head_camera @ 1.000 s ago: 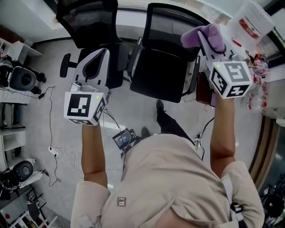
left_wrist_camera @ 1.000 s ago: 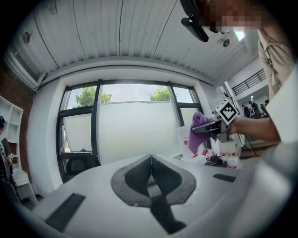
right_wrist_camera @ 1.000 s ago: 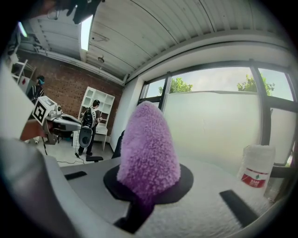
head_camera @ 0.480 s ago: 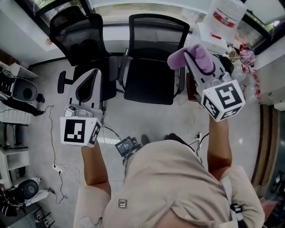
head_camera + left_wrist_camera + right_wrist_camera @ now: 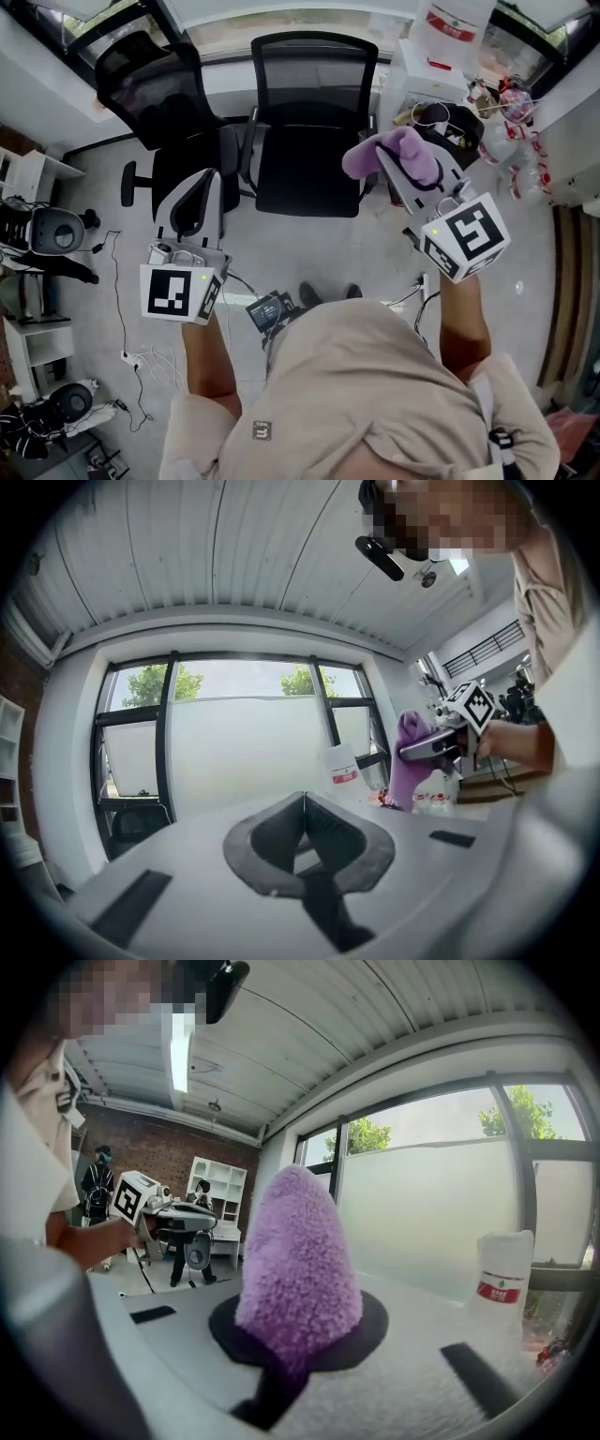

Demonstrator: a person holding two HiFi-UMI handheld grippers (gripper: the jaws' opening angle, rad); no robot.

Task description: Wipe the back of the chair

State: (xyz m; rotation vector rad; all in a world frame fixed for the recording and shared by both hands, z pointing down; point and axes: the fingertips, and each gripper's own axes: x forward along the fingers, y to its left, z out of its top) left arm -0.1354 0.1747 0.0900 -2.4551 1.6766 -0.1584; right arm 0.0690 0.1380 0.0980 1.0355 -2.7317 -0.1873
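Right hand-held gripper [image 5: 386, 161] is clenched on a purple cloth [image 5: 410, 148], apart from the chair [image 5: 314, 89]. Left hand-held gripper [image 5: 202, 186] is closed on nothing. Left unsteadied, the chair could be rolled away by wiping pressure.

The black office chair with a mesh back [image 5: 314, 89] stands upright on the floor at 12 o'clock. The fluffy purple cloth [image 5: 394, 155] is bunched up at 1 o'clock, near the chair's right side.

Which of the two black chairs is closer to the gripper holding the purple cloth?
The right-hand black mesh chair, facing straight on, beside the right gripper's purple fluffy cloth. The other chair sits angled, farther left.
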